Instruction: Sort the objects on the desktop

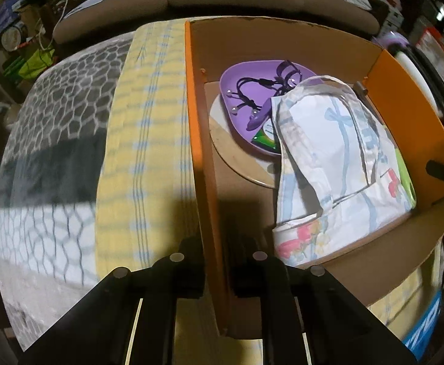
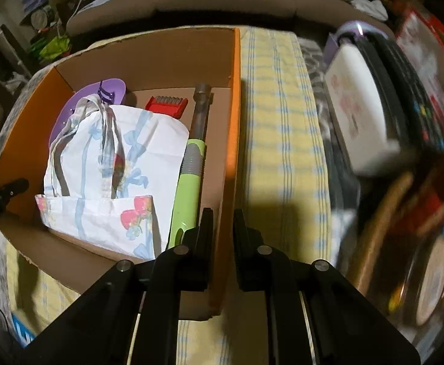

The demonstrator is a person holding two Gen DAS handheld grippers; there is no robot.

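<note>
I have the cardboard box (image 1: 282, 45) pinched by opposite walls, left gripper (image 1: 217, 273) and right gripper (image 2: 222, 255) each clamped on one, probably to shift it across the surface. Inside, the tote bag (image 2: 112, 164) hides most of the purple plate (image 1: 246, 91) and green tool (image 2: 188, 182).

We see a matt cardboard box (image 2: 161, 51), a printed cloth bag (image 2: 115, 164), a smooth purple plastic plate (image 1: 246, 91), a glossy green plastic handle (image 2: 188, 188) and soft woven checked cloth (image 2: 282, 140).
</note>
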